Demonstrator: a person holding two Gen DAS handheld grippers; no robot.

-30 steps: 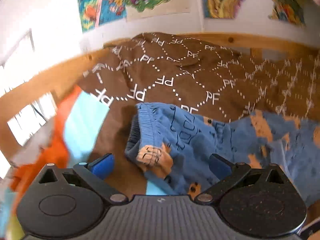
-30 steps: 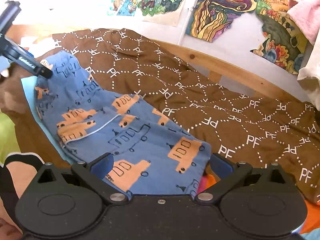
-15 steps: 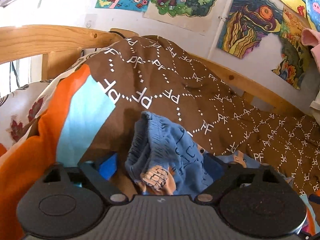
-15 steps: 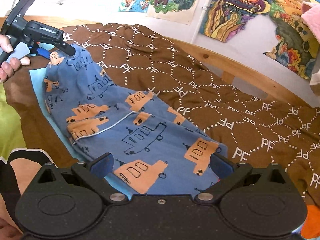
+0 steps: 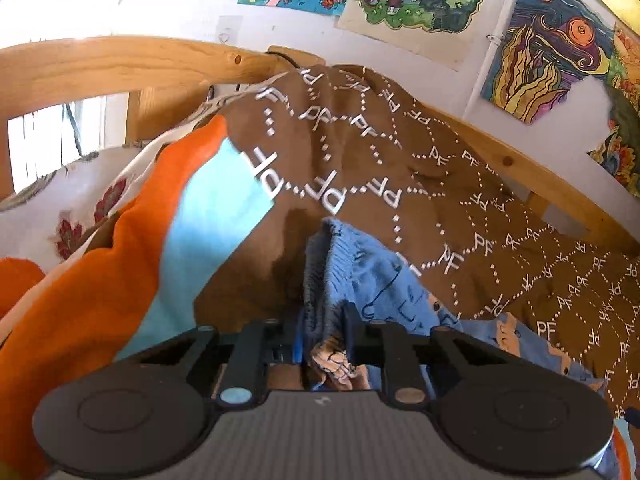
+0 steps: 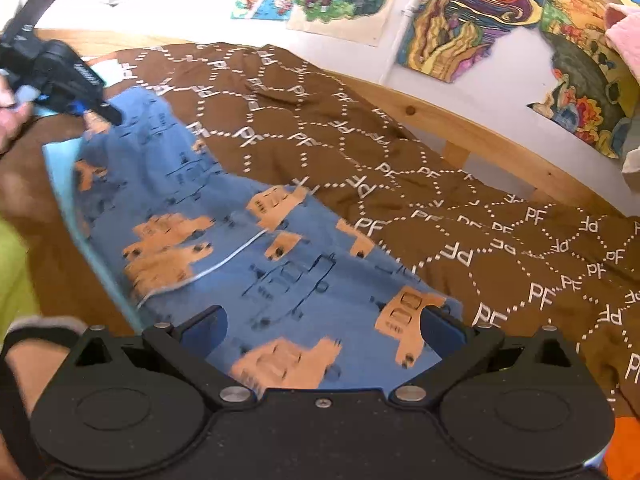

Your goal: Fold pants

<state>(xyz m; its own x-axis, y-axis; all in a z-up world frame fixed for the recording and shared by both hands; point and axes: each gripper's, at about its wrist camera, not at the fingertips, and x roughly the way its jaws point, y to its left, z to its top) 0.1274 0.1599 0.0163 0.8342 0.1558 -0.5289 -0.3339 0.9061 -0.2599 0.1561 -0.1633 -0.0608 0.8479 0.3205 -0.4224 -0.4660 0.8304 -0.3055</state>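
Between our left tongs (image 5: 323, 342), whose jaws are closing, sits the bunched ribbed waistband end of the blue cotton pants printed with orange trucks (image 5: 360, 288); the narrow black fingers (image 5: 354, 334) already press the cloth from both sides. We hold these tongs tilted downward, and just beyond their tips the brown quilted bedspread with white dotted hexagons and "PF" letters (image 5: 420, 184) rises in a hump against the pale wooden bed rail (image 5: 120, 64). To the left of the tongs lies an orange and light-blue blanket (image 5: 120, 248). From our right tongs (image 6: 323, 330), which stand wide with nothing pinched, the pants (image 6: 240, 240) stretch away to the upper left across the bedspread (image 6: 440, 208), and the hem end lies flat directly between the spread blue pads (image 6: 442, 332). Far off to their upper left, our left tongs (image 6: 102, 114) bite the waistband corner, gripped by a bare hand (image 6: 10, 120) at the frame edge. Colourful drawings (image 6: 472, 20) hang on the white wall beyond.
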